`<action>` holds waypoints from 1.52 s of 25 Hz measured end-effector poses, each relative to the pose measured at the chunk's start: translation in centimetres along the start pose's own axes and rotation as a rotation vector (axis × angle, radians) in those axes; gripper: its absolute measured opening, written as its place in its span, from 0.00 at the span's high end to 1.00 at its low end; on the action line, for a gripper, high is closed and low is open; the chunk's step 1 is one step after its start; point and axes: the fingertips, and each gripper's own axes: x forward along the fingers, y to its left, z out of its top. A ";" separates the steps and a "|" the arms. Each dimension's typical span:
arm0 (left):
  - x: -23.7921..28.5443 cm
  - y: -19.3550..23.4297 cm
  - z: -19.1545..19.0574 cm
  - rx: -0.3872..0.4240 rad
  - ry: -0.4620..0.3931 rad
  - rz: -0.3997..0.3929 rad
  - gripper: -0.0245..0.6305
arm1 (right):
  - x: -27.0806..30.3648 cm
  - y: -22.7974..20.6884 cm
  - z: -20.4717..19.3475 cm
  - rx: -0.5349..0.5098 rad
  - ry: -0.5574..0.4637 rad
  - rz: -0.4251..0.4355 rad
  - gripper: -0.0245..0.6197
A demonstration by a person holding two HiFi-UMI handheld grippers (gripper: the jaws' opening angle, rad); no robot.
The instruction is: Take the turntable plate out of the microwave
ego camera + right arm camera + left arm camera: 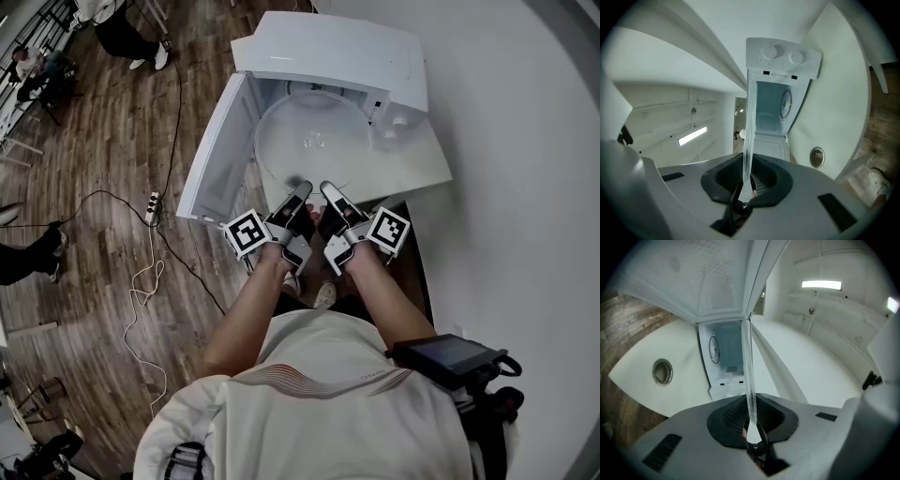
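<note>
Turntable plate (314, 141) of clear glass hangs level in front of the open microwave (328, 52), and I have it pinched by its near rim from both sides. From the head view I see the whole disc from above. It lies over the white counter (422, 164) just ahead of the oven's mouth, with the door (217, 150) swung wide at the picture's left. The far rim reaches up under the oven's front edge, and I cannot tell whether it is fully clear of the cavity.

My left gripper (298, 199) and right gripper (330, 197) sit side by side at the near rim, almost touching each other, with their marker cubes (247, 232) turned outward. In the left gripper view the glass runs edge-on as a thin bright strip straight out from between the dark ribbed pads (736, 416). The jaws are narrow and closed onto that rim. The right gripper view gives me the same reading: a thin strip of glass pressed between jaws drawn close, and beyond it the oven's open cavity with two knobs (770, 51) on its control panel.

Below and to the left there is wooden floor (103, 187), with a cable and a power strip (153, 206) lying on it.
</note>
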 end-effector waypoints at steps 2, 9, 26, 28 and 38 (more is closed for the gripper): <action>0.0 0.0 0.2 0.004 -0.010 0.001 0.89 | 0.2 0.0 0.0 -0.002 0.009 0.009 0.91; 0.0 -1.8 -0.3 0.032 -0.039 -0.017 0.89 | -0.3 1.7 0.2 -0.010 0.038 0.042 0.91; 0.0 -4.2 -0.7 0.070 0.008 -0.066 0.89 | -1.0 4.1 0.5 -0.055 -0.001 0.086 0.90; 0.0 -4.2 -0.6 0.073 0.017 -0.072 0.89 | -0.9 4.1 0.4 -0.060 -0.009 0.089 0.90; -0.1 -3.1 -0.5 0.063 0.041 -0.057 0.89 | -0.8 2.9 0.1 -0.032 -0.029 0.080 0.90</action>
